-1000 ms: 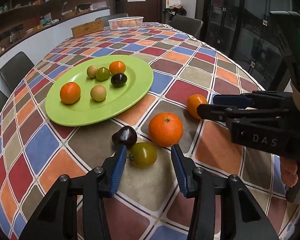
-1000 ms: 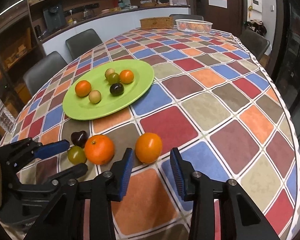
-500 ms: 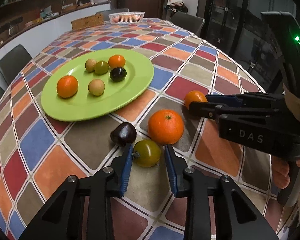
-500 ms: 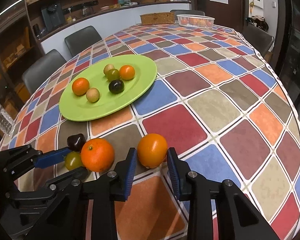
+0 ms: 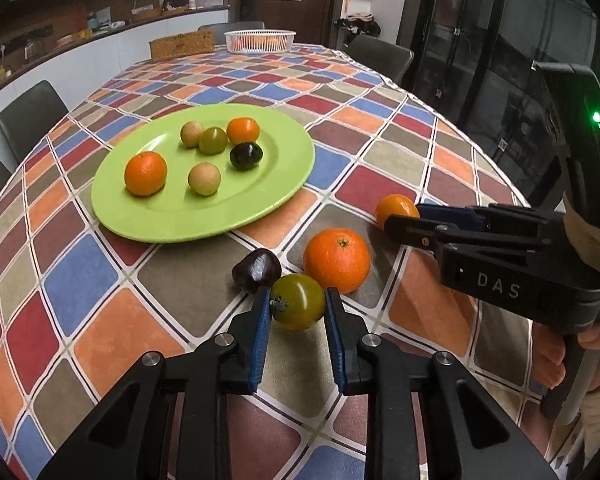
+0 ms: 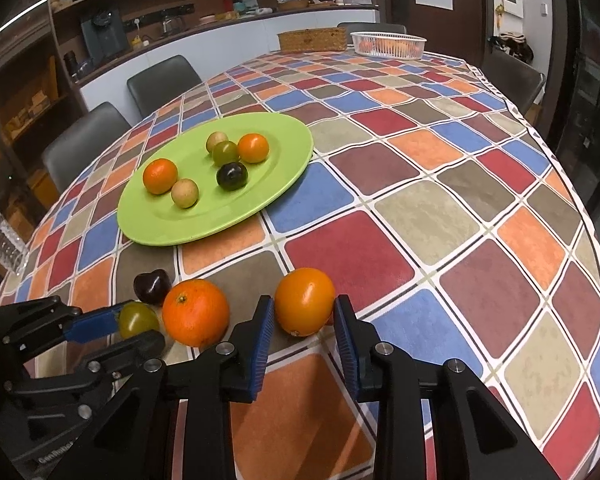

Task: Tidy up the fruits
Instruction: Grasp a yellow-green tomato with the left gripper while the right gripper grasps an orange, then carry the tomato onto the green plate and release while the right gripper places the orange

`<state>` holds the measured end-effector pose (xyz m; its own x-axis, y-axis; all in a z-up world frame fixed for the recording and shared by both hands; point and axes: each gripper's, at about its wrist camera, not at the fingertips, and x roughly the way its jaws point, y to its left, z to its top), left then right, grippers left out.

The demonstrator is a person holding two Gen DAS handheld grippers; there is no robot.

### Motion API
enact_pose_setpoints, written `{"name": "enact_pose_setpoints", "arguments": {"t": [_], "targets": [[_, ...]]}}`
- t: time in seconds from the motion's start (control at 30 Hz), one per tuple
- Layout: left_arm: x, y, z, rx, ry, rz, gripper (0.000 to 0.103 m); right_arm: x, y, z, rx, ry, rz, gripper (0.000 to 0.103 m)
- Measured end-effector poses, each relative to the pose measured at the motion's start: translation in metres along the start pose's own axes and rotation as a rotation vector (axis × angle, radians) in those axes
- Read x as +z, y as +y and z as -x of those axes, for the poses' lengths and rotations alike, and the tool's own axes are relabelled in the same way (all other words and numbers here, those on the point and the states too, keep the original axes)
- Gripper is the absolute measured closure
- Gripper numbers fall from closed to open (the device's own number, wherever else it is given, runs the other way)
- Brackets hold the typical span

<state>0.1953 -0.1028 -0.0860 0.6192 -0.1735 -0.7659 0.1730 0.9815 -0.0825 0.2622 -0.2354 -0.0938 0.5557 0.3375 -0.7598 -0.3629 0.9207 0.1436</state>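
left claw (image 5: 297, 307) clamped on a small round green tomato (image 5: 298, 301), blue pads touching both its sides, the fruit lifted a little clear of the checked multicolour cloth on the counter (image 5: 168, 280); jaws just closed in onto it

right claw (image 6: 304, 312) clamped on a smooth round orange-yellow fruit (image 6: 305, 301), pads against both flanks, near the counter's front edge; jaws likewise just closed in onto it

between the two held fruits, a large dimpled orange (image 5: 337, 260) resting on the cloth, just beside the green tomato

just left of the tomato, a small dark purple glossy fruit (image 5: 257, 270), close against the left claw's left finger (image 5: 260, 322)

further back, a round lime-green plate (image 5: 260, 208) flat on the counter, holding six small fruits: two orange ones, two pale tan ones, one green, one near-black; well apart from both claws

at the far end of the counter, a white slatted plastic basket (image 5: 260, 40) with orange things inside, and a woven wicker box (image 5: 182, 44) beside it

dark chairs (image 6: 160, 80) around the counter; part of a hand (image 5: 596, 344) gripping the right claw's handle in the left wrist view
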Motion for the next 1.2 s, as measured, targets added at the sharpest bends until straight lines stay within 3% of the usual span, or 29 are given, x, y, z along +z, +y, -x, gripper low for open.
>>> {"name": "enact_pose_setpoints", "arguments": {"t": [0.57,0.83,1.2], "targets": [[0.007,0.0,0.052,-0.041,-0.129,-0.019,0.077,-0.003,0.022,0.058,-0.002,-0.123,0.007,0.071],[0.021,0.009,0.08,-0.047,-0.214,-0.038,0.077,0.013,0.043,0.085,0.027,-0.203,0.019,0.071],[0.045,0.049,0.088,-0.035,-0.264,-0.033,0.077,0.044,0.074,0.077,0.054,-0.222,0.021,0.071]]}}
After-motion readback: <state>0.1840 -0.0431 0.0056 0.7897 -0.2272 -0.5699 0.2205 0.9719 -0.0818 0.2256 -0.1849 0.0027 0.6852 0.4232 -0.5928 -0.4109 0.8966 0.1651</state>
